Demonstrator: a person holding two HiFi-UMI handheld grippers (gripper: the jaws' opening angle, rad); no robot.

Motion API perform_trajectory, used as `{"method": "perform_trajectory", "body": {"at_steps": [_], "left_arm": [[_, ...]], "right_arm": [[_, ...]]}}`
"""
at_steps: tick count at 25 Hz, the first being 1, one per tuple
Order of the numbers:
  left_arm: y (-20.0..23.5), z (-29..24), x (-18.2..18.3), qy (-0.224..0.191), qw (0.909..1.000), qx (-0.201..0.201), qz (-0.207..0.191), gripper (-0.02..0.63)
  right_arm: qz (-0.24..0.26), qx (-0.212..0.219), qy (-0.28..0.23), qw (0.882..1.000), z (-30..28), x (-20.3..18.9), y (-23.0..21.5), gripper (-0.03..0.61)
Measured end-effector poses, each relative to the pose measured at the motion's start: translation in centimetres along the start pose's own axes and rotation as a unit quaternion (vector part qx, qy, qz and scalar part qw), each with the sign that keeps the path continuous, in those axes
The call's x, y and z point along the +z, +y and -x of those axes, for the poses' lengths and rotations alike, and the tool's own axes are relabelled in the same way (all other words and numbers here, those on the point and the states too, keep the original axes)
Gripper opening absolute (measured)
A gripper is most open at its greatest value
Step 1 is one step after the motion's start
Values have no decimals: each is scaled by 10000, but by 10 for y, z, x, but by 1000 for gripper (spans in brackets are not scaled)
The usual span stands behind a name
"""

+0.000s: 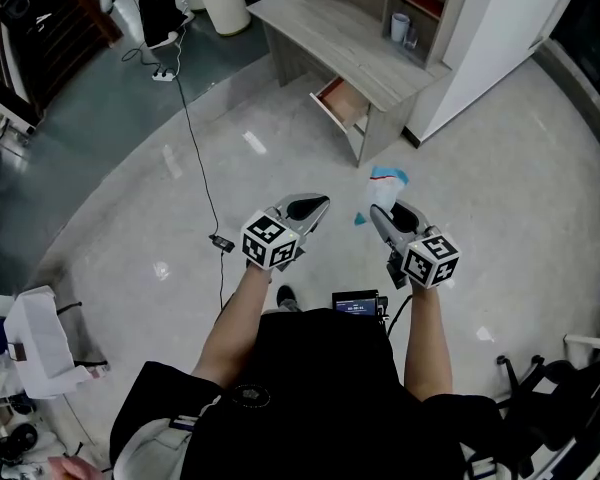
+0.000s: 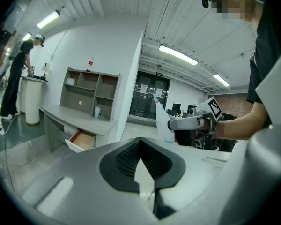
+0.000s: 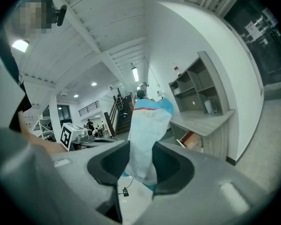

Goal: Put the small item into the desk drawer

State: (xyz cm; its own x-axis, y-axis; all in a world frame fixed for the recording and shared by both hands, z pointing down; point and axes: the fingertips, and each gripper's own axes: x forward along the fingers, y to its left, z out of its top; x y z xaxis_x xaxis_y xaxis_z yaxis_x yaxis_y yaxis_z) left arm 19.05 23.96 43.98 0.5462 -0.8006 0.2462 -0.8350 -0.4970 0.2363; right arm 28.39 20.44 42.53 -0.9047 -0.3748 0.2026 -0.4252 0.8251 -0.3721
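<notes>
While the packet is pinched in my right gripper, the step in hand is the carry to the desk, judging by how far off it is. Packet = white pouch, blue top edge, red stripe. It stands upright between the right jaws, which are clamped on its lower part, so most of it sticks up above the pads. Left gripper: jaws closed together, nothing between them, idle.

The drawer is already pulled out on the near side of the desk, reddish-brown inside, looks empty from here. It is well apart from both grippers, ahead across bare floor.

To do this well, I'd say:
- Hold the squeeze steady. The pouch is soft and thin, so it could bend or slide if the grip slackens.
- Approach from the drawer's open front and bring the packet over the cavity, not over the desktop edge above it.
- Lower until the pouch bottom is inside the walls, then release. A high drop risks it landing on the floor.
- Watch the black cable on the floor at left. It is not on the straight path, I think.

Pose: both forearms are stretched forward from the waist, roughly parallel. Both grippers point ahead toward the desk, tipped slightly down, marker cubes facing up at me. The right one sits a little further right and nearer the drawer line. The left one is beside it, not touching.
</notes>
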Motion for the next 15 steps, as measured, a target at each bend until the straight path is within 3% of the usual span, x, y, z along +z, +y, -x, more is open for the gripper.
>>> {"method": "perform_trajectory", "body": {"at_steps": [15], "left_arm": [[-20,-20,-8,7,9995,272,133,3]], "right_arm": [[-12,318,13,9995,18,-8,-28,150]]}}
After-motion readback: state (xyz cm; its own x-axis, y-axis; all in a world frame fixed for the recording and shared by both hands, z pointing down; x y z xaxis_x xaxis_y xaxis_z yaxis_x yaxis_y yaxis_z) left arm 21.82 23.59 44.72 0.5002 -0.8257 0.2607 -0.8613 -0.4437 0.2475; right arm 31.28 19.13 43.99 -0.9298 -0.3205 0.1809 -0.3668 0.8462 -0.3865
